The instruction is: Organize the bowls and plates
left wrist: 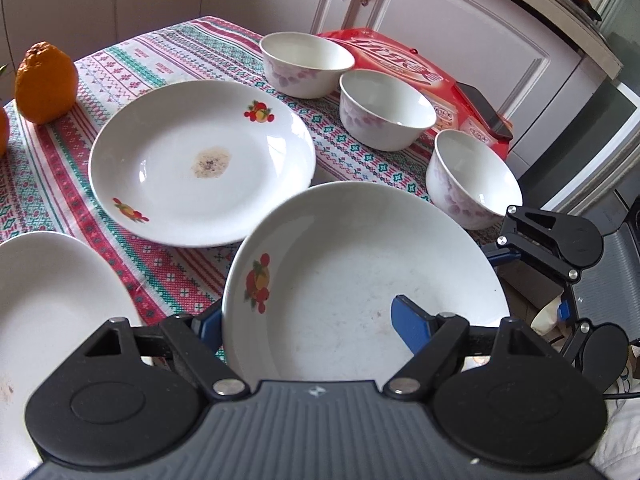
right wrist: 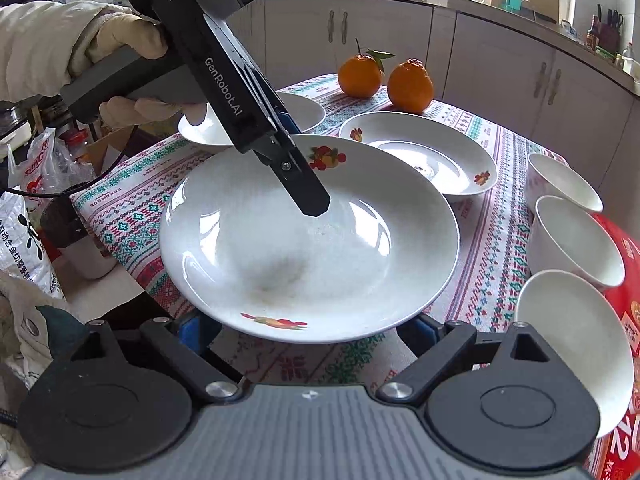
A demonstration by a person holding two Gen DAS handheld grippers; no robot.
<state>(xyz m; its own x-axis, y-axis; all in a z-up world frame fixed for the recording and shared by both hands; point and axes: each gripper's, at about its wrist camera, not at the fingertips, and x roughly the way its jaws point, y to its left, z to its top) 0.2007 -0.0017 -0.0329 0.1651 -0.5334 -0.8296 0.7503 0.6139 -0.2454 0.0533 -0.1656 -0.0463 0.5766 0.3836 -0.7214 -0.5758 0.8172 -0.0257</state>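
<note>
The plate [right wrist: 308, 240] I hold is white with fruit prints on its rim, tilted and raised off the cloth, faint smears in its well. A second plate [left wrist: 200, 160] of the same pattern lies flat farther back with a brown stain at its centre, and a third plate [left wrist: 48, 312] sits at the near left edge, only partly in view. Three white bowls [left wrist: 386, 110] with pale purple flower prints stand upright and empty in a row along the right side.
</note>
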